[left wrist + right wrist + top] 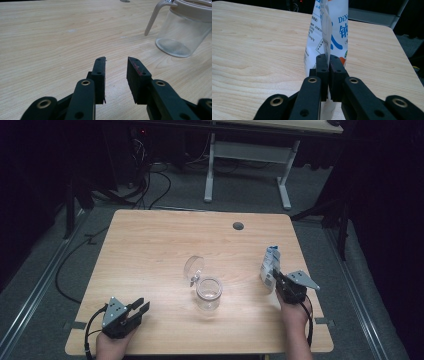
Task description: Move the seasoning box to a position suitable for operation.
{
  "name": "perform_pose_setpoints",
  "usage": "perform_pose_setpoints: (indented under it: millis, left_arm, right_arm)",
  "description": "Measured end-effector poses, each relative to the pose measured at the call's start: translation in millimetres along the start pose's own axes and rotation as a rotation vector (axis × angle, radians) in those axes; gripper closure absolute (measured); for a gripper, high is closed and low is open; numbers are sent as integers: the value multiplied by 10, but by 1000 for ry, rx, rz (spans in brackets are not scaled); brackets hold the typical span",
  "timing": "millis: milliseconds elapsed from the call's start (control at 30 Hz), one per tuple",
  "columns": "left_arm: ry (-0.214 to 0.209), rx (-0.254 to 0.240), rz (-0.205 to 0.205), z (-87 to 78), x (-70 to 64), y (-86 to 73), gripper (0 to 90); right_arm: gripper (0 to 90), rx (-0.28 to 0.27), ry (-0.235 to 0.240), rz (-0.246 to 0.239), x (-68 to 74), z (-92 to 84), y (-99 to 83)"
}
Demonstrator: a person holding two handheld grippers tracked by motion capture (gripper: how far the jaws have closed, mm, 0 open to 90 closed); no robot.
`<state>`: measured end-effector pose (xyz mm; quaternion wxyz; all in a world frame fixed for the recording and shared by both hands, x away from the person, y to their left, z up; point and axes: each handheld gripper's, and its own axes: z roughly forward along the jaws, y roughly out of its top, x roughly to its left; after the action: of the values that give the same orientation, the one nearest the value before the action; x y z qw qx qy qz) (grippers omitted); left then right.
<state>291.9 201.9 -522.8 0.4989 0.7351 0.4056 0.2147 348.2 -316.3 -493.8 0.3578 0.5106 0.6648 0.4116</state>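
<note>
This looks like a lab or recording studio: a bare wooden table point(150, 255) stands on grey carpet amid dark curtained surroundings, with cables point(150, 185) trailing across the floor and a white-legged desk point(247, 155) behind.

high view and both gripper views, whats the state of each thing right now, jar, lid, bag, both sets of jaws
glass jar: upright on the table, open, looks empty
jar lid: flipped up and back, attached at the rim
white bag: standing upright, side seam pinched
right gripper: jaws shut on the bag's seam
left gripper: jaws partly open, nothing between them, low over the table
</note>
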Motion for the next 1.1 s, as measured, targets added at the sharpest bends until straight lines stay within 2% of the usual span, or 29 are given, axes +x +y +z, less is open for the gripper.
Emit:
perform_pose_setpoints:
  millis: [800, 1100]
  left_arm:
    - [-11, -8, -5, -7, -4, -2, 678]
    - [-34, -18, -1, 50, -29, 37, 673]
  right_arm:
    - [900, -2, 15, 32, -10, -23, 16]
    - [900, -11, 49, 35, 54, -144, 55]
